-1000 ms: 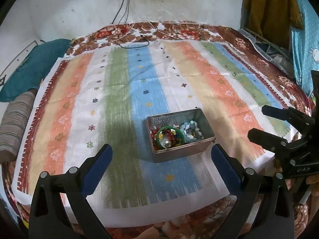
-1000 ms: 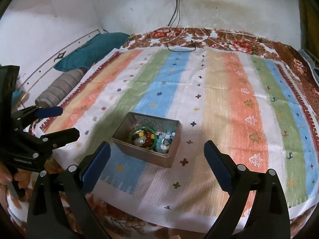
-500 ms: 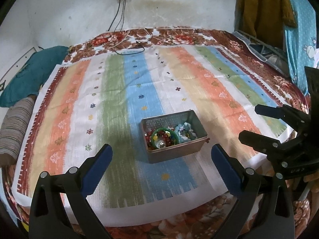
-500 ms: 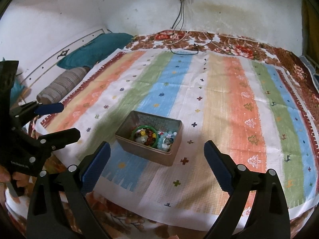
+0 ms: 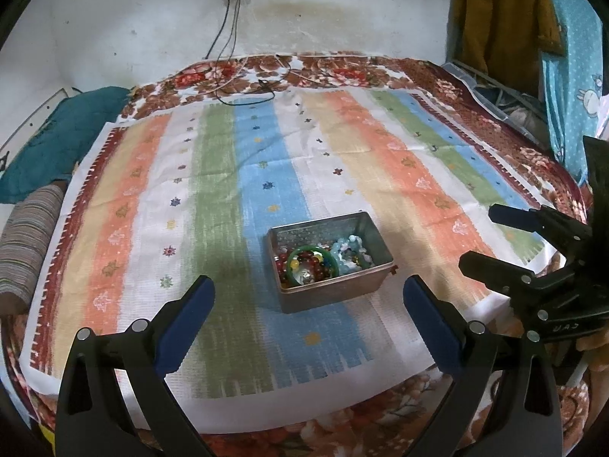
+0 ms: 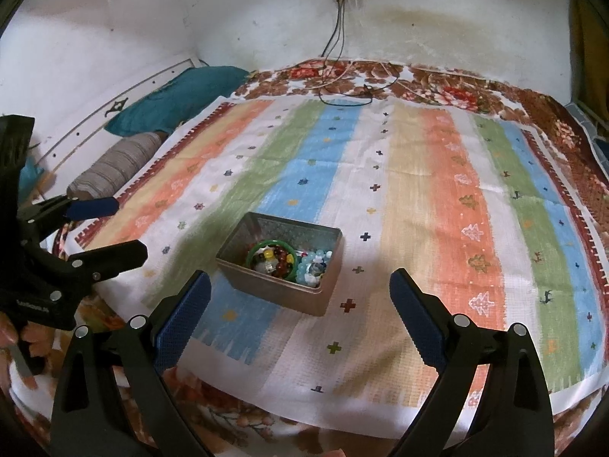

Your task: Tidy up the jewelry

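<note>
**A:** How far along are you, judging by what lies in front of your fingers?

**B:** All the jewelry I can see sits inside the one metal tin (image 5: pixel 330 266), which rests on the striped cloth (image 5: pixel 236 175) just ahead of your left gripper (image 5: pixel 308 304), between its two fingers and a little toward the right one. From your right gripper (image 6: pixel 298 297) the tin lies ahead too, toward its left finger. No piece lies loose on the cloth. That fits two stages: everything gathered into the tin, or everything waiting to be taken out and sorted. The pictures don't settle which.

**A:** And your fingers?

**B:** Both pairs are spread wide and hold nothing; neither touches the tin.

**A:** Counts?

**B:** One tin. Inside it, one green bangle (image 5: pixel 304 256) toward the left finger's side, lying over a heap of red and yellow beads (image 6: pixel 281 259), and one cluster of pale blue beads (image 5: pixel 348 253) toward the right finger's side. How many strands those beads make, you can't tell; they're too tangled and small. Two grippers, one cloth.
</note>
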A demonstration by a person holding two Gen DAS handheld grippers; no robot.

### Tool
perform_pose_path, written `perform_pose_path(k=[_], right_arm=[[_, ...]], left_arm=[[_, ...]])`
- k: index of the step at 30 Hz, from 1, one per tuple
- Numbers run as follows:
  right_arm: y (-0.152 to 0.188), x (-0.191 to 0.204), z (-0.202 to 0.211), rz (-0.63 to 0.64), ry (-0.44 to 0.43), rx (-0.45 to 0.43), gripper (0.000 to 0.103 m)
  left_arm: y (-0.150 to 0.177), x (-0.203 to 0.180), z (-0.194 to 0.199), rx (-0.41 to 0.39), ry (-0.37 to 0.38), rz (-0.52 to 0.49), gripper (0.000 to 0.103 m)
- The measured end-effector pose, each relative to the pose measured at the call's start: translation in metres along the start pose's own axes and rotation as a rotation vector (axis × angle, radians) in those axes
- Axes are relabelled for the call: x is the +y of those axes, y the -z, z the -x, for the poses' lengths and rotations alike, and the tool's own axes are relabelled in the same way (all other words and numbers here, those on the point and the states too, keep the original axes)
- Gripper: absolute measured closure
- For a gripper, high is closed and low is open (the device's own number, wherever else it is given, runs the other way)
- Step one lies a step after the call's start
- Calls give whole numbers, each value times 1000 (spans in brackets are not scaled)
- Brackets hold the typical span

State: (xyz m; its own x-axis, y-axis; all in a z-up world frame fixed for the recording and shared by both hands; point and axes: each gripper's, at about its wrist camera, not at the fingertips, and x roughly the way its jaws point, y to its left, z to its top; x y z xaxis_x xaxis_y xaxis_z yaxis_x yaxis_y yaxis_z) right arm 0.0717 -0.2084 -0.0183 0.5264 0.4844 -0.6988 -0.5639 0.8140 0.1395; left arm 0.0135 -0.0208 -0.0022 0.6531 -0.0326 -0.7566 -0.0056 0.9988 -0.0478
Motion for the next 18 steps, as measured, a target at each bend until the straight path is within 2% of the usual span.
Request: perform_pose_path(k=[18], right_arm=[[1,6,-1,25,-13,5,6]], left_arm=[[0,-1,2,1,13,2,6]])
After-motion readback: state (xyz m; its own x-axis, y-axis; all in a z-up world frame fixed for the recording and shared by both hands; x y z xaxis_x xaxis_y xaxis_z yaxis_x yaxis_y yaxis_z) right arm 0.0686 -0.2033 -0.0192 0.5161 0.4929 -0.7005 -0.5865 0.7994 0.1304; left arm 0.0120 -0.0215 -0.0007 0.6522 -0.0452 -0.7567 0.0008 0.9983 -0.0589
